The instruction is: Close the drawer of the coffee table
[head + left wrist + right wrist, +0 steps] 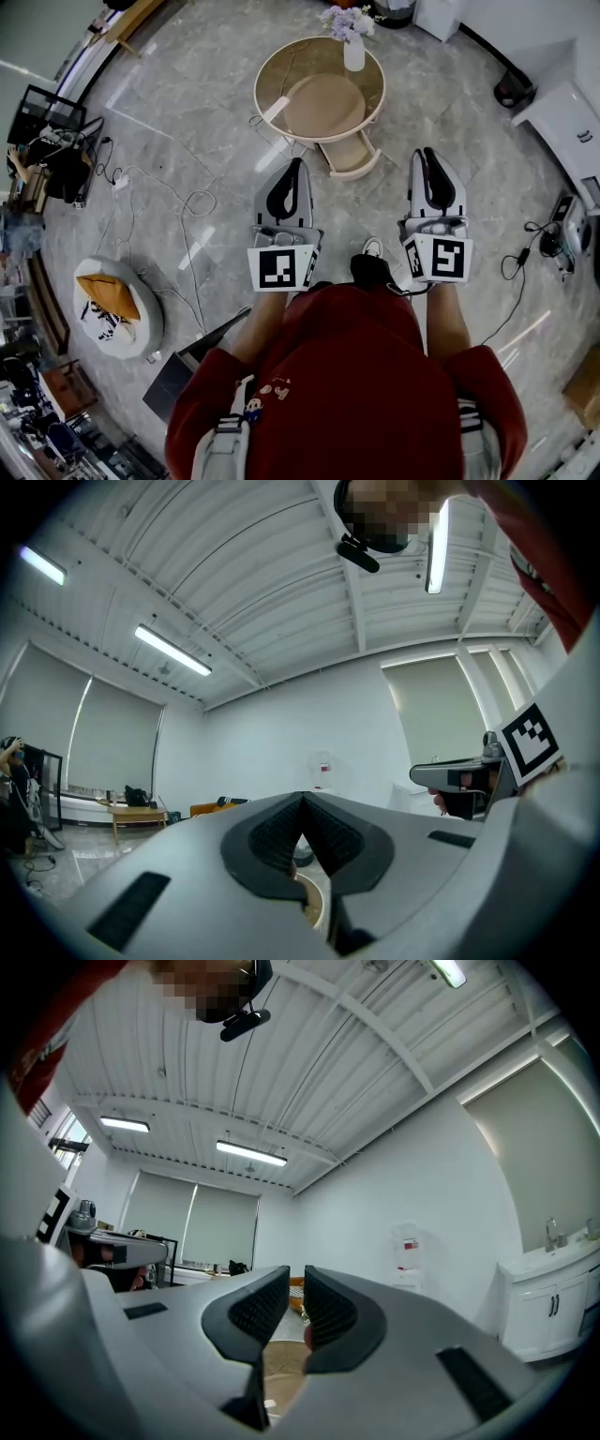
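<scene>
— Red shirt (347, 375) fills the bottom of my head view. Jaws?
— My left gripper (302, 803): tips together, empty. Right gripper (296, 1288): a narrow gap, opening, nothing between.
— Drawer?
— The drawer (352, 156) stands pulled out of the coffee table (262, 75), ahead of both, untouched

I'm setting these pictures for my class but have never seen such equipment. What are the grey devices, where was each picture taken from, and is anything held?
A person holds a two-jaw gripper in each hand. The head view looks down from a camera on the person's head; the other two come from cameras riding on the left gripper and right gripper. Ahead stands a round coffee table, its drawer pulled out, a vase of flowers on top. Nothing is held: the left jaws are together, the right jaws are opening, empty.
</scene>
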Demonstrator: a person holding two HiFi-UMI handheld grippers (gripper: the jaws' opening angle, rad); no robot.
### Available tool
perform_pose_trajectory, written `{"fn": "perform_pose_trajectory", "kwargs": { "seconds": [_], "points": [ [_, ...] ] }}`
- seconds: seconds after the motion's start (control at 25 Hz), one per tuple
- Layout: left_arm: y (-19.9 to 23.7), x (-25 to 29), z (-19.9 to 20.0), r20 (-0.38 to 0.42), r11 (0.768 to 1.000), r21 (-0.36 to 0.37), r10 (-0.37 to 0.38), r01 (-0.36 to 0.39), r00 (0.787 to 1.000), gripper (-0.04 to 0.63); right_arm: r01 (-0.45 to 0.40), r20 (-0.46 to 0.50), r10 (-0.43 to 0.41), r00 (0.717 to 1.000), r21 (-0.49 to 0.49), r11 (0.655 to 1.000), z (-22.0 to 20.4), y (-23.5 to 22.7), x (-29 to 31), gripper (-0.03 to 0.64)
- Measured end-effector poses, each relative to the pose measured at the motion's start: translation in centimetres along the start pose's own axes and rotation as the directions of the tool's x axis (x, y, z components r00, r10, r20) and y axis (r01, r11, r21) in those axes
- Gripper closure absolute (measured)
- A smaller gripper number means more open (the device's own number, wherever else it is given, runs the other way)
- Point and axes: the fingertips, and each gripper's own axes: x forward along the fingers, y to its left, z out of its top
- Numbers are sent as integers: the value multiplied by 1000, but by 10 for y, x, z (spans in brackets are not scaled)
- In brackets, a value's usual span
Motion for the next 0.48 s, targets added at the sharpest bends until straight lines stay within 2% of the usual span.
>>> {"fn": "perform_pose_trajectory", "kwargs": {
  "seconds": [0.08, 0.24, 0.32, 0.48],
  "points": [
    [-8, 21, -6, -26, 1000, 14, 3, -3, 1000, 583, 1, -11, -1, 1000, 10, 1000, -6, -24, 12, 570],
    [-22, 62, -6, -10, 999, 6, 37, -37, 999, 583, 1, -22, 0, 1000, 23, 1000, -17, -63, 33, 574],
    [-27, 76, -11, -28, 999, 13, 44, -44, 999, 583, -10, -19, 11, 1000, 38, 999, -21, -75, 42, 574],
    [-34, 98, -12, -12, 999, 9, 48, -48, 999, 583, -22, -35, 24, 999, 44, 999, -34, -88, 55, 574]
  ]
}}
